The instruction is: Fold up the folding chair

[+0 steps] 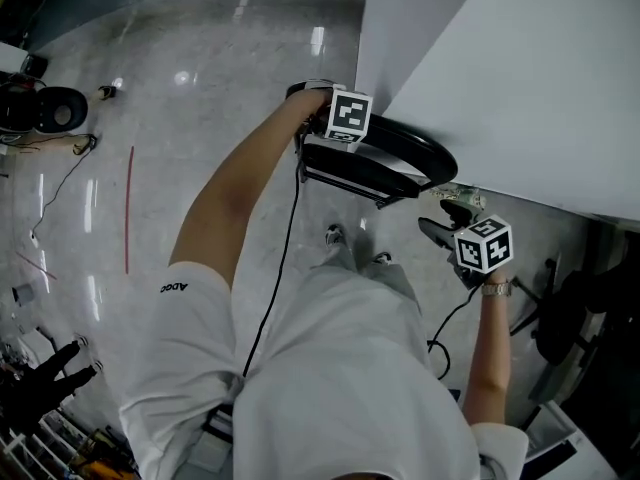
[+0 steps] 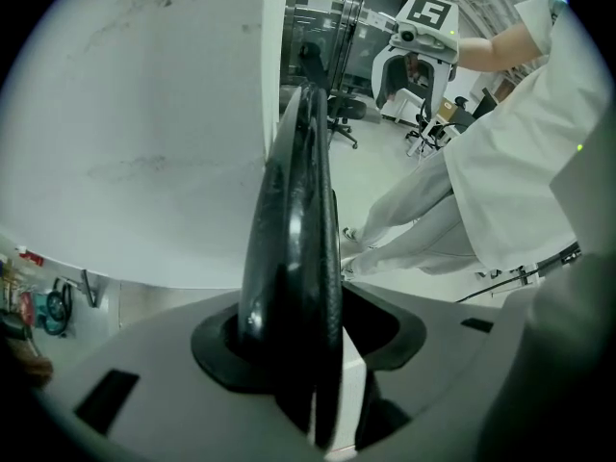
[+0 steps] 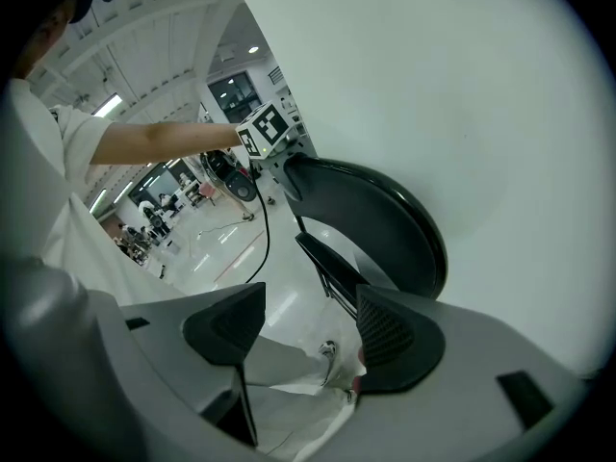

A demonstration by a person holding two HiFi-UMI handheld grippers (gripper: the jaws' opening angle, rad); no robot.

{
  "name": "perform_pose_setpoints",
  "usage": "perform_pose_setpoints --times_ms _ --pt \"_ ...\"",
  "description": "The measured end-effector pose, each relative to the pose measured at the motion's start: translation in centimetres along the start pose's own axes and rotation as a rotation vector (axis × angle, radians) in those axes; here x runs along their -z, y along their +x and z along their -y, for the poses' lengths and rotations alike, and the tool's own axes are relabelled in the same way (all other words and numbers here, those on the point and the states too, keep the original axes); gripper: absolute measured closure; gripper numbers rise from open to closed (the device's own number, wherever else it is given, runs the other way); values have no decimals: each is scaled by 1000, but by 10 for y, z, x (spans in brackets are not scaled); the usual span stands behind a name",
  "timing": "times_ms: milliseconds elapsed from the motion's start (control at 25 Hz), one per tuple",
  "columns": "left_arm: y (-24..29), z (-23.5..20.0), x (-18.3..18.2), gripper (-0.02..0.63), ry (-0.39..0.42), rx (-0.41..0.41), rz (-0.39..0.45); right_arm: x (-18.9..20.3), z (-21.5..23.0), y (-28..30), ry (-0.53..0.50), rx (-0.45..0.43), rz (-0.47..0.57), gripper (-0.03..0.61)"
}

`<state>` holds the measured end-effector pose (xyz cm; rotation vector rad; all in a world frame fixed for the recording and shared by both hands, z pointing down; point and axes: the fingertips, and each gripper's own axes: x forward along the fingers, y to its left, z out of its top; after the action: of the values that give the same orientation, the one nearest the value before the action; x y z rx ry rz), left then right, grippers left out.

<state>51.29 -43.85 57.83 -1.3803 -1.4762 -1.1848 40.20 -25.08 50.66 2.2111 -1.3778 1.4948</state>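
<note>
Black plastic fills the gap between the jaws of your left gripper [image 1: 322, 143]. It is the top rim of the folding chair [image 2: 294, 239], standing edge-on and running straight away from the jaws. The jaws are apart around that rim. One pad lies close against it and a pale sliver of light shows on the other side, so you are cradling the rim loosely rather than clamping it.

From above, the chair [image 1: 385, 163] stretches from upper left to lower right, just beside the white wall [image 1: 520, 78]. Its seat and back lie close together, so it looks nearly flat.

Your right gripper [image 3: 308, 330] has its jaws wide open with nothing between them; only your trouser legs and the floor show through the gap. From it the chair [image 3: 385, 219] lies ahead and upward, with the curved back above and the thin seat edge below, well apart from the pads.

The left hand is therefore the one on the chair, and the right must travel up toward the seat edge to help.

The pale, glossy floor [image 1: 200, 98] looks slippery for the chair's feet. It is open on your left apart from a red line [image 1: 128, 208] and your trailing cable [image 1: 275, 268]. The wall crowds the far side, so any swing has to come toward you.
</note>
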Motion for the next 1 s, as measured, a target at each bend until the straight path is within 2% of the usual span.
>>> perform_pose_setpoints --times_ms 160,440,600,720,840,1000 --pt "-9 4 6 399 -18 -46 27 2 -7 3 0 -19 3 284" --pt "-30 -17 -7 387 -102 -209 258 -5 -5 7 4 -36 34 284" --pt "-50 -17 -4 382 -68 -279 253 -7 -12 11 -4 -56 42 284" --pt "-71 -17 -6 382 -82 -326 280 -10 -10 6 -2 -70 72 284" --pt "-98 -19 -10 382 -159 -415 371 -18 -7 0 4 -79 133 284" --pt "-148 -4 -11 383 -352 -561 582 -40 -22 -11 -2 -144 271 292"
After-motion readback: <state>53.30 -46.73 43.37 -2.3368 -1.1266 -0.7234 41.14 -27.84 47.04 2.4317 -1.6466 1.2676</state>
